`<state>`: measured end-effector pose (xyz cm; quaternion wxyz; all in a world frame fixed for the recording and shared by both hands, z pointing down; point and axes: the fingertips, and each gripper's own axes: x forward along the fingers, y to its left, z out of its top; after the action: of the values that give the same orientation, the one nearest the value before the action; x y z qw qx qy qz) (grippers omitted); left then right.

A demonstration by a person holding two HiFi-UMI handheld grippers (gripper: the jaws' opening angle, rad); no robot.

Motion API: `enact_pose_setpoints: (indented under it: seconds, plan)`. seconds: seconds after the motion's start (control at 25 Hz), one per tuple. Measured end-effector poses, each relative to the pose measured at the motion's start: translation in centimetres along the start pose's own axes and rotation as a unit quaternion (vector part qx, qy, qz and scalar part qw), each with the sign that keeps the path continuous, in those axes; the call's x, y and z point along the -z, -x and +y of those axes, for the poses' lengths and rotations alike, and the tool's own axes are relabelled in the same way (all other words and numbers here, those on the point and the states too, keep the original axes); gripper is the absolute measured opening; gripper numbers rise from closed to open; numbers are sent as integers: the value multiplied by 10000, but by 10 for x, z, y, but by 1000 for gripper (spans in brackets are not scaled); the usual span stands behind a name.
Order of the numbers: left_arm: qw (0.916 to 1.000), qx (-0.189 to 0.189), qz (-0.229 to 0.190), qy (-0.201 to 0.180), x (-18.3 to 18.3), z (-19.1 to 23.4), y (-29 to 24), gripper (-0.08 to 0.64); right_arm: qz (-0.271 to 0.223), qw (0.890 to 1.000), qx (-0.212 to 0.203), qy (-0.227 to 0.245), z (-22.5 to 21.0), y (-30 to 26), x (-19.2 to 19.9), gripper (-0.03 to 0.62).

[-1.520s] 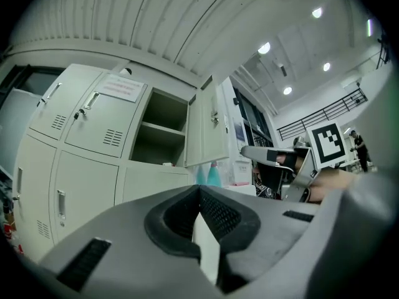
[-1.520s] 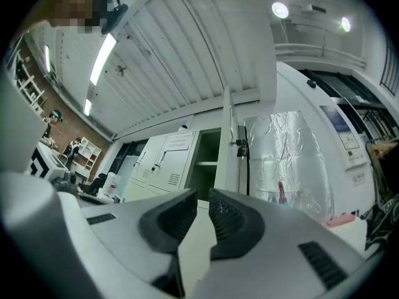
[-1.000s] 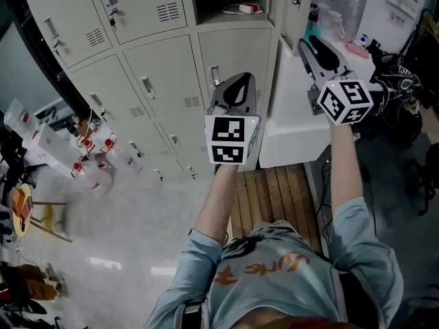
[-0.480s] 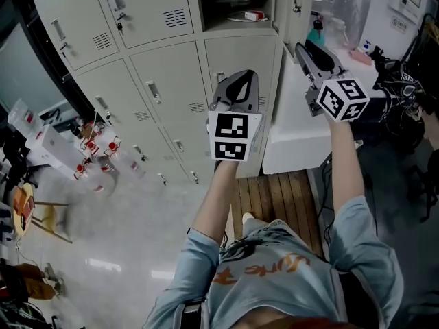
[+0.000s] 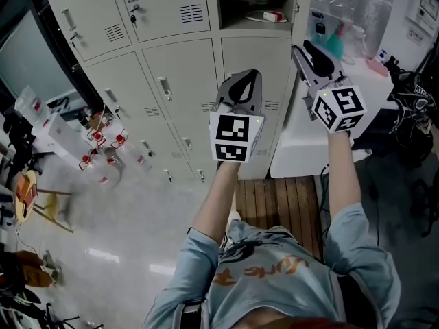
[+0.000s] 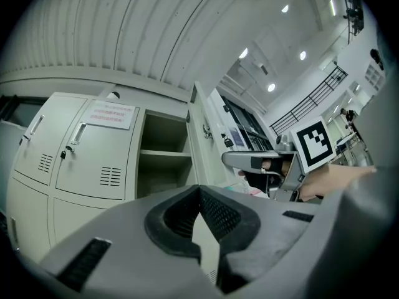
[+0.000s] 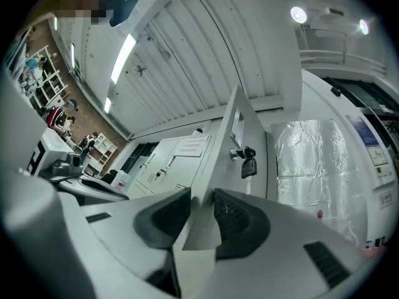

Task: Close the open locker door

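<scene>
The open locker [image 5: 250, 2] is in the top row, with a small red and white item [image 5: 273, 17] on its shelf. Its grey door [image 5: 299, 9] swings out to the right, keys hanging from its lock [image 7: 248, 164]. My right gripper [image 5: 300, 48] is at the door's lower edge. In the right gripper view the door's edge [image 7: 232, 126] runs down between the jaws of that gripper [image 7: 202, 198], and both pads press on it. My left gripper [image 5: 240, 88] hangs in front of the closed lockers below, shut and empty [image 6: 199, 189], looking up at the open compartment [image 6: 163, 161].
A white cabinet [image 5: 309, 139] stands right of the lockers, with a plastic-wrapped object [image 5: 350, 5] above it. A slatted wooden platform [image 5: 278, 197] lies at the person's feet. Boxes and red-capped bottles [image 5: 103, 146] clutter the floor at the left.
The lockers have slid down and right in the head view as the person steps closer. The right gripper has moved left up to the door's lower edge. The left gripper has barely moved.
</scene>
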<state>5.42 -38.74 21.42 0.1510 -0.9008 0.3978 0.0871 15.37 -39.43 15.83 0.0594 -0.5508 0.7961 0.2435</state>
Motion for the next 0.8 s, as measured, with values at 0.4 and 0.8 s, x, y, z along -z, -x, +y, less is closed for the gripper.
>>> enact_pose_setpoints:
  seconds: [0.4, 0.8]
  plan:
    - [9989, -445, -98, 56, 18, 58, -7, 18, -155, 9997, -72, 154, 37, -55, 8, 115]
    - [9971, -746, -112, -1, 28, 119, -21, 18, -89, 9988, 192, 445, 62, -121, 24, 115]
